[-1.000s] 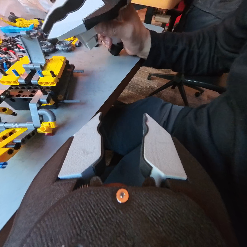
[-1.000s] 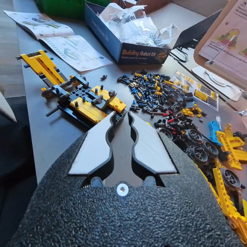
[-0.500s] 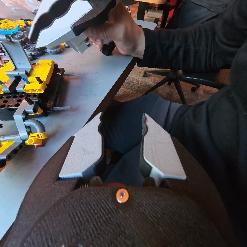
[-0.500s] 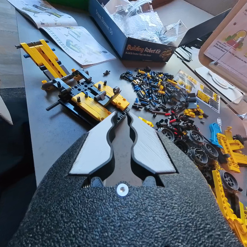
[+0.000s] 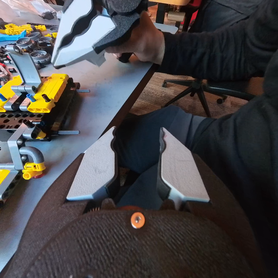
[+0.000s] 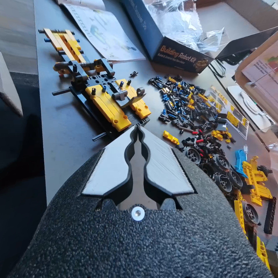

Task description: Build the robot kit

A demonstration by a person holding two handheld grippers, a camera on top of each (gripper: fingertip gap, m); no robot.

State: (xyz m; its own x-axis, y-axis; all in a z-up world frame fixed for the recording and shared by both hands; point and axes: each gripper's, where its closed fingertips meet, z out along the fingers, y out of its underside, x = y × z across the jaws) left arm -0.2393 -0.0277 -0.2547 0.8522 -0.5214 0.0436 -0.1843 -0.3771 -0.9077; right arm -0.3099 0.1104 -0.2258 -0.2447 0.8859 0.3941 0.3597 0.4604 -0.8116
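A half-built yellow, black and grey brick model (image 6: 108, 102) lies on the grey table (image 6: 63, 135); it also shows in the left wrist view (image 5: 37, 102). My right gripper (image 6: 137, 127) is shut and empty, its tips just above the model's near end. It shows in the left wrist view (image 5: 56, 63), held by a hand (image 5: 144, 43), above the table. My left gripper (image 5: 137, 130) is open and empty, off the table's edge, over a person's dark trousers (image 5: 150, 135).
A pile of small loose pieces (image 6: 189, 105), several grey wheels (image 6: 222, 173) and yellow beams (image 6: 255, 183) lie right of the model. An open box (image 6: 177, 55) with plastic bags, an open booklet (image 6: 108, 36) and a sticker sheet (image 6: 231, 118) lie behind. An office chair base (image 5: 200, 90) stands on the floor.
My right gripper has closed from a narrow gap to shut and pulled back, showing more of the model's near end. My left gripper stays open, with only small view shifts.
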